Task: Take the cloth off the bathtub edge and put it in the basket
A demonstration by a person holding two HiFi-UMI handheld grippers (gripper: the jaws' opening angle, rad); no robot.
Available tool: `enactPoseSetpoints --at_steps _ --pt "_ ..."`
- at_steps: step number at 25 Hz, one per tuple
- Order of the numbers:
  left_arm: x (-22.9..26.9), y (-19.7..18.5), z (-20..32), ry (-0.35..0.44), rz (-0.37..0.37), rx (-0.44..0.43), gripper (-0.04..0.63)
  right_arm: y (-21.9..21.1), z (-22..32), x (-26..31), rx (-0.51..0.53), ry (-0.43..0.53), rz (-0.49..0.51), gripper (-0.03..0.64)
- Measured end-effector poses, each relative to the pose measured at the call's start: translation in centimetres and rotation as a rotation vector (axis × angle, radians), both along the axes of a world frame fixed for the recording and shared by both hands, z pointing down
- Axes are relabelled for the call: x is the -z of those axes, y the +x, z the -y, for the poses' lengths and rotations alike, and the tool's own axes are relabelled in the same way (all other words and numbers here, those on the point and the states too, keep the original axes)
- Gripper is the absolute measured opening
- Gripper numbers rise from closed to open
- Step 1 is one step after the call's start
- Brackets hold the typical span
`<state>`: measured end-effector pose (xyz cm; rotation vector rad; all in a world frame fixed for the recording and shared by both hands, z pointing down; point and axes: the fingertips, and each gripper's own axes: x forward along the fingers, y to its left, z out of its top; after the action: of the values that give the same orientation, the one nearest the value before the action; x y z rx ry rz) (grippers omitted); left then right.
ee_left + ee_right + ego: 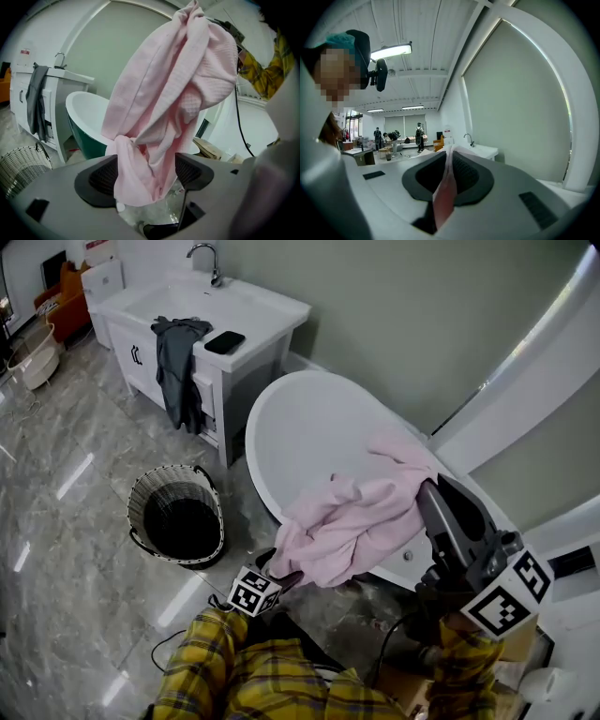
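Note:
A pink cloth point(356, 521) hangs bunched over the near rim of the white bathtub point(309, 427). My right gripper point(429, 491) is shut on its upper corner; in the right gripper view a fold of the cloth point(444, 197) is pinched between the pads of my right gripper point(449, 171). My left gripper point(284, 577) is at the cloth's lower left end. In the left gripper view the cloth point(164, 93) hangs down between the wide-apart jaws of my left gripper point(146, 171), loose and not pressed. A dark wicker basket point(176, 515) stands on the floor left of the tub.
A white vanity point(253, 315) with a sink, a tap and a black phone point(225, 341) stands behind the basket, with a grey garment point(178, 367) hanging off its front. The floor is glossy grey marble. Cardboard and cables lie at the lower right by the tub.

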<state>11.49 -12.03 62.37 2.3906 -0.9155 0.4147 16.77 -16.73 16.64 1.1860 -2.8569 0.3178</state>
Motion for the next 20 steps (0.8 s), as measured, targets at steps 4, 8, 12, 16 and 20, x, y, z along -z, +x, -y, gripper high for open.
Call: enactPoseSetpoints --at_steps 4,8,12,16,20 --pt "-3.5 0.0 1.3 -0.058 0.008 0.073 0.387 1.4 -0.1 -0.1 -0.029 0.006 -0.031 0.057" --pt "-6.1 -0.2 2.3 -0.116 0.030 0.176 0.393 3.7 -0.9 -0.2 -0.053 0.004 -0.062 0.057" --pt "-7.6 0.4 3.4 -0.180 -0.016 0.246 0.393 5.0 -1.0 -1.5 -0.063 -0.015 -0.082 0.057" --pt "-8.8 1.6 3.6 -0.236 -0.029 0.261 0.386 6.2 -1.0 -3.1 -0.067 -0.036 -0.084 0.057" --pt "-8.3 2.2 3.6 -0.199 0.023 0.187 0.070 6.8 -0.9 -4.9 -0.063 -0.061 -0.092 0.057"
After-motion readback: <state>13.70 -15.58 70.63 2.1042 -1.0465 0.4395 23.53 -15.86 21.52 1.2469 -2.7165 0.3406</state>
